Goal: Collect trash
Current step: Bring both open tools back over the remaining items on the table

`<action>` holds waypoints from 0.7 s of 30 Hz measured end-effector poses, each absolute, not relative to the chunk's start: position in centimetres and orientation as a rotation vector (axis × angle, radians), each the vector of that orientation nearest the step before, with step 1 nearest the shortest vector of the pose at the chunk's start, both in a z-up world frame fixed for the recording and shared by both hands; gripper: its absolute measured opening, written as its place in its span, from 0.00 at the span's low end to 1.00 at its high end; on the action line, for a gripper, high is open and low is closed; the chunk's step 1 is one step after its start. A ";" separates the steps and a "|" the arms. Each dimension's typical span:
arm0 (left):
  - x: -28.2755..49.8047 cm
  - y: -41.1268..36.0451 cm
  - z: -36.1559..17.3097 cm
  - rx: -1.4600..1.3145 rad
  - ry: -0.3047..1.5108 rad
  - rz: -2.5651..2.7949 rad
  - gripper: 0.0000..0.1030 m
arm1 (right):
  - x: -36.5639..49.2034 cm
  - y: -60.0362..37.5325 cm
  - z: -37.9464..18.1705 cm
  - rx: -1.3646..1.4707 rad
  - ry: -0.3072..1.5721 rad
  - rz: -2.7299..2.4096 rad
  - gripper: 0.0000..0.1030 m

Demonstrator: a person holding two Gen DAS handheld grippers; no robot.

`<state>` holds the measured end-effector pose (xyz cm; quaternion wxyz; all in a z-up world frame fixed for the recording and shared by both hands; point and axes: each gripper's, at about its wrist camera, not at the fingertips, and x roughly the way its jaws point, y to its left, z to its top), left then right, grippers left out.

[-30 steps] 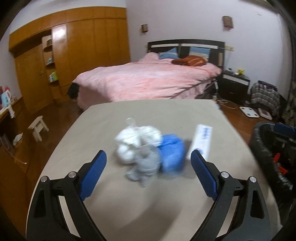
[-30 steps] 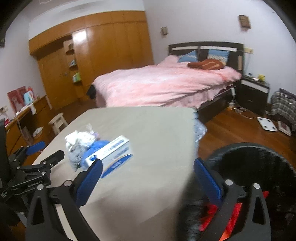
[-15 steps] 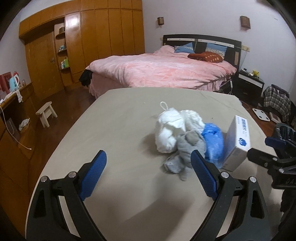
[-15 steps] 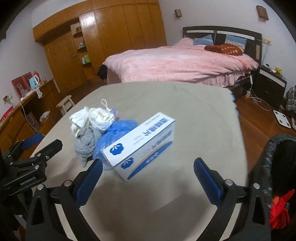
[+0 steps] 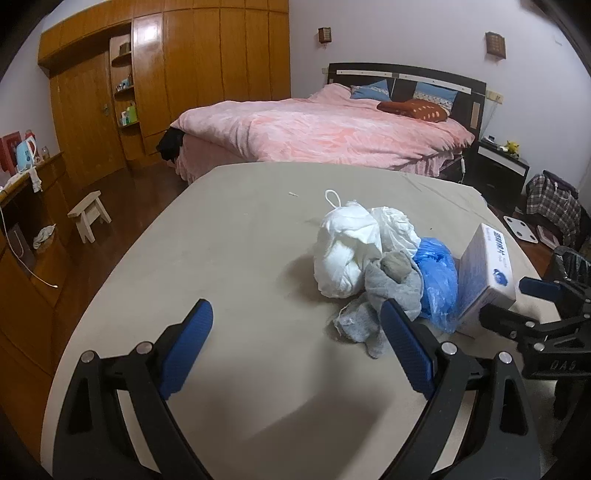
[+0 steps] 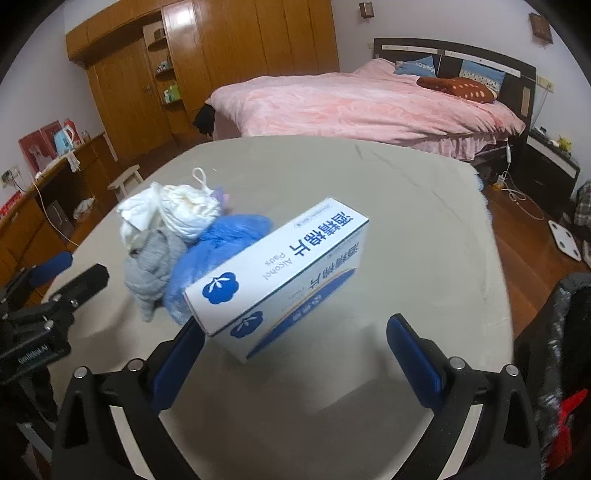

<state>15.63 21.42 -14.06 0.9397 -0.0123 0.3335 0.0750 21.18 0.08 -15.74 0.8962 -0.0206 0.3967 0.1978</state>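
the right gripper (image 6: pixel 295 354), jaws spread wide, is hanging nearest the box (image 6: pixel 280 273), whose long axis is running toward 1 o'clock between them.

Bedroom setup, all centred on a big bed (image 5: pixel 332 129) with a pink duvet (image 6: pixel 354 103) and a dark headboard (image 5: pixel 406 74) against a pale wall (image 5: pixel 388 33). Left of the bed, floor-to-ceiling wooden wardrobes (image 5: pixel 184 74) with open shelves; right of it, a dark nightstand (image 5: pixel 498 170). In front of the bed, glossy wood floor (image 5: pixel 122 192) with a little wooden stool (image 5: pixel 90 214), plus a beige table (image 5: pixel 240 240).
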 end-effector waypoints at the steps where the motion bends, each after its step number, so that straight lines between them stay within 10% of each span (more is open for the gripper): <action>1: 15.7 21.4 -14.1 -0.025 0.682 0.151 0.87 | 21.2 -0.2 -15.6 -0.053 0.820 0.403 0.94; 21: 16.1 20.7 -14.4 -0.032 0.686 0.153 0.87 | 21.6 -0.4 -14.8 0.012 0.799 0.405 0.94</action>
